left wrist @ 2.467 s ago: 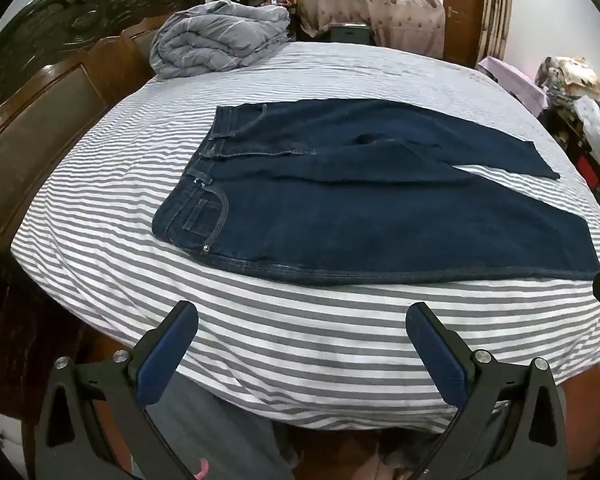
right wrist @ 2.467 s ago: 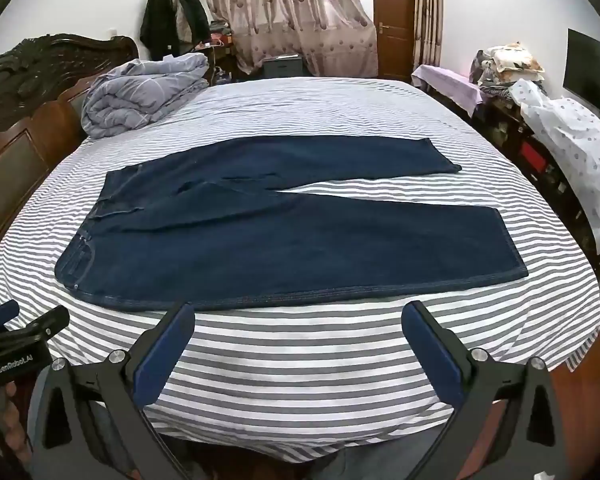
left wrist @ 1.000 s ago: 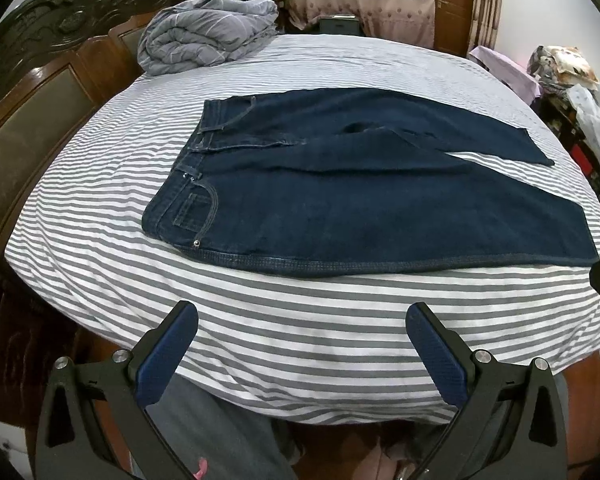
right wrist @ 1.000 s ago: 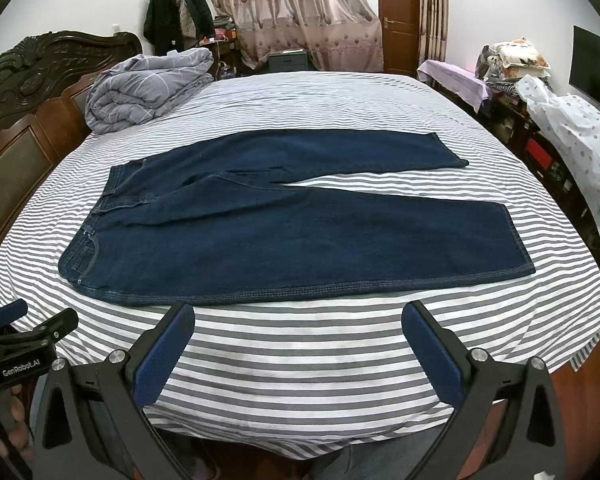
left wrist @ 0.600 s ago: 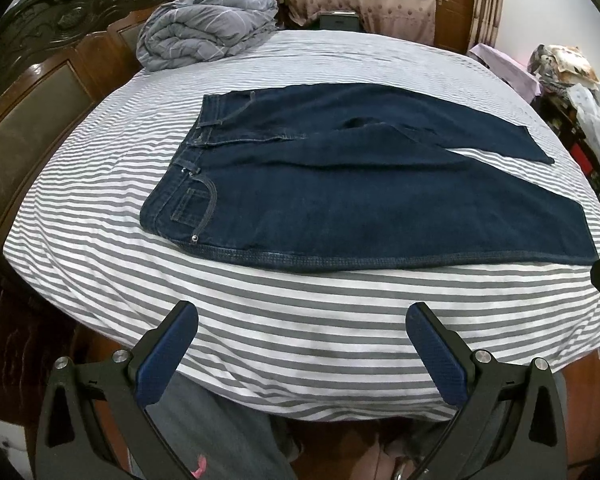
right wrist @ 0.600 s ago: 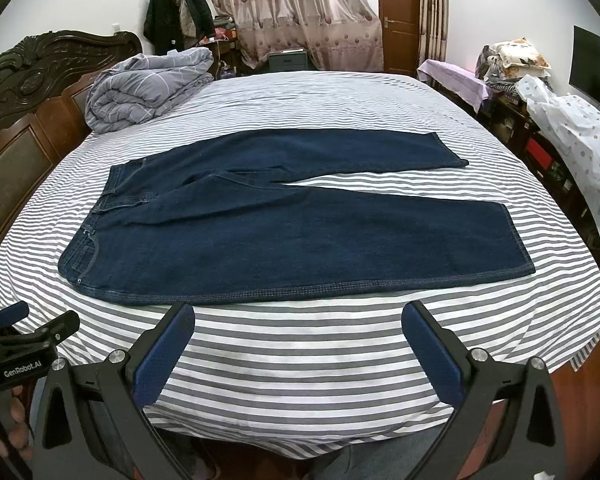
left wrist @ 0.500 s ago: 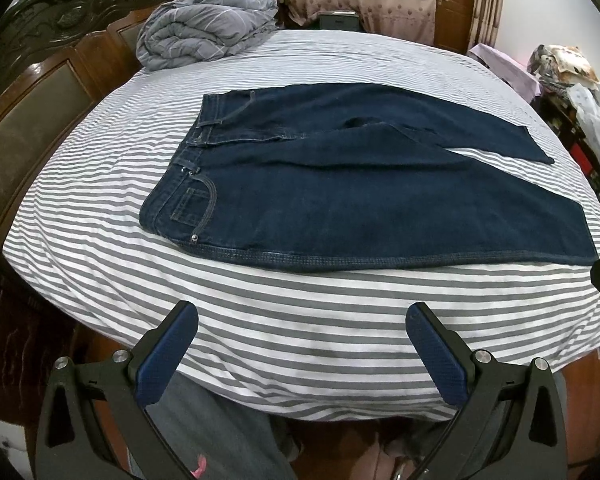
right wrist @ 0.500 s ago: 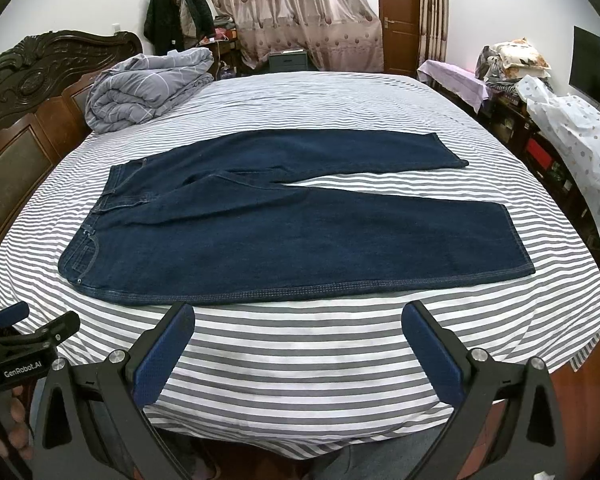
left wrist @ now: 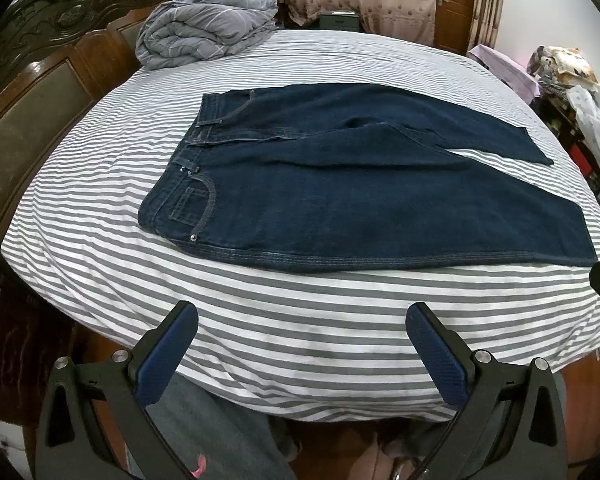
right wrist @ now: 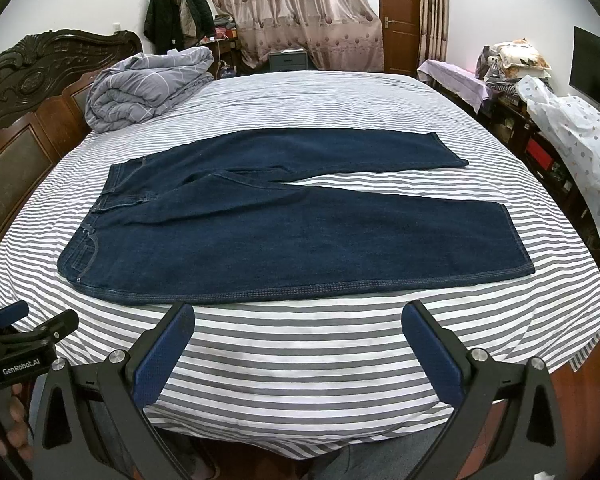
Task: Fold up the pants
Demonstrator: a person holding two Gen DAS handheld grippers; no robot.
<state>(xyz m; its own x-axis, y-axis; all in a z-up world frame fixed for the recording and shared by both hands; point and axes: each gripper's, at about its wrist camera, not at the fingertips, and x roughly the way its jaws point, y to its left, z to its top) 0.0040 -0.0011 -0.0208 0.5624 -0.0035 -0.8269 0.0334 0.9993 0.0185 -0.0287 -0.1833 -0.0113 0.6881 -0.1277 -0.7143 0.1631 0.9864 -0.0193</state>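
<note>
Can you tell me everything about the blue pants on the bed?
The pants are dark blue denim with lighter stitching, spread flat on the striped bedsheet. The waistband points toward the wooden headboard; a front pocket with a metal rivet shows. The two legs splay apart, showing sheet between them. Nothing holds them: both tools hover open, short of the near edge.

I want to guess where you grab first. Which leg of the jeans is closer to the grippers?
The near leg, the wider-looking one whose stitched side seam runs just ahead of the right gripper. The far leg lies beyond it, angled away, with striped sheet between them.
</note>
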